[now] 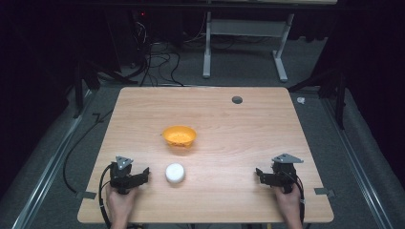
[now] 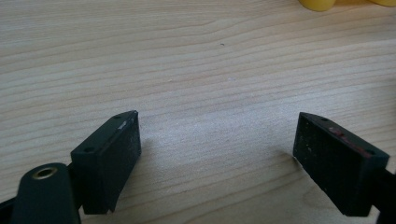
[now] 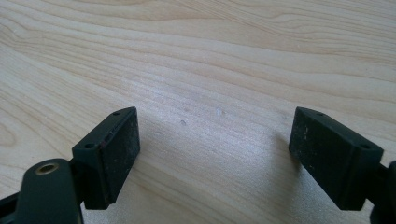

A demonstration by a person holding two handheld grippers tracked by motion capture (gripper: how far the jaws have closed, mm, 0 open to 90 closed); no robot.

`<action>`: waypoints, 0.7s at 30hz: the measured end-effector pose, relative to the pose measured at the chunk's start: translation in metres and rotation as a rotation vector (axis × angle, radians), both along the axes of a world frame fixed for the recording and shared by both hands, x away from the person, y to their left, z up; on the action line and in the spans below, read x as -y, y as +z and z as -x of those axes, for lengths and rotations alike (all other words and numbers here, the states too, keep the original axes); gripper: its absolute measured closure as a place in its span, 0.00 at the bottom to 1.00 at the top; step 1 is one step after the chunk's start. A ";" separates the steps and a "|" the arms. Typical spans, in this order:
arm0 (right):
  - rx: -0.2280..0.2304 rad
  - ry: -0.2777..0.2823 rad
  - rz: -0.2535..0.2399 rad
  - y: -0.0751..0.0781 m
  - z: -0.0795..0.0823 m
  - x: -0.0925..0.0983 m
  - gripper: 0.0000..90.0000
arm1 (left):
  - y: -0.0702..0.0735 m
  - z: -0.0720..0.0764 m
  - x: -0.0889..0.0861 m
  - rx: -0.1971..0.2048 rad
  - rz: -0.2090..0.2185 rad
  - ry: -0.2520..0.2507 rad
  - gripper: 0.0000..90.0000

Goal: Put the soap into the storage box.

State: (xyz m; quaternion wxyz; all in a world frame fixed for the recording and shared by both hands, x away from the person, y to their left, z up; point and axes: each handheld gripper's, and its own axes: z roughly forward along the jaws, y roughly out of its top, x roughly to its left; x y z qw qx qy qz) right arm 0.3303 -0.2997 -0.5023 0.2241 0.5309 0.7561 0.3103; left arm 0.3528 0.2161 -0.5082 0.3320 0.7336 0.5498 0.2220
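Both grippers released, left gripper (image 1: 143, 174) nearest white lid (image 1: 175, 172), at its 3 o'clock; careless approach could shove it into orange bowl (image 1: 179, 136).

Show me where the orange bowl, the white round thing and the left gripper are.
orange bowl (image 1: 179, 136), high view, on its inside.
white round thing (image 1: 175, 172), high view, on its top.
left gripper (image 1: 142, 174), high view, between its fingertips.
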 end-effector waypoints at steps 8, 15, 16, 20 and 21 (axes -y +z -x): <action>0.000 0.002 0.001 0.000 0.000 0.000 0.19 | 0.001 0.001 0.000 0.002 0.014 -0.004 0.17; 0.002 0.004 0.003 0.000 0.000 0.000 0.19 | 0.017 0.007 -0.002 0.029 0.054 -0.036 0.17; 0.002 0.004 0.002 0.000 0.000 0.000 0.19 | 0.020 0.008 -0.002 0.037 0.054 -0.044 0.17; 0.000 0.001 -0.001 0.000 0.000 0.000 0.19 | 0.024 0.011 0.000 0.044 0.070 -0.058 0.17; 0.000 0.001 -0.001 0.000 0.000 0.000 0.19 | 0.026 0.012 0.001 0.043 0.070 -0.071 0.17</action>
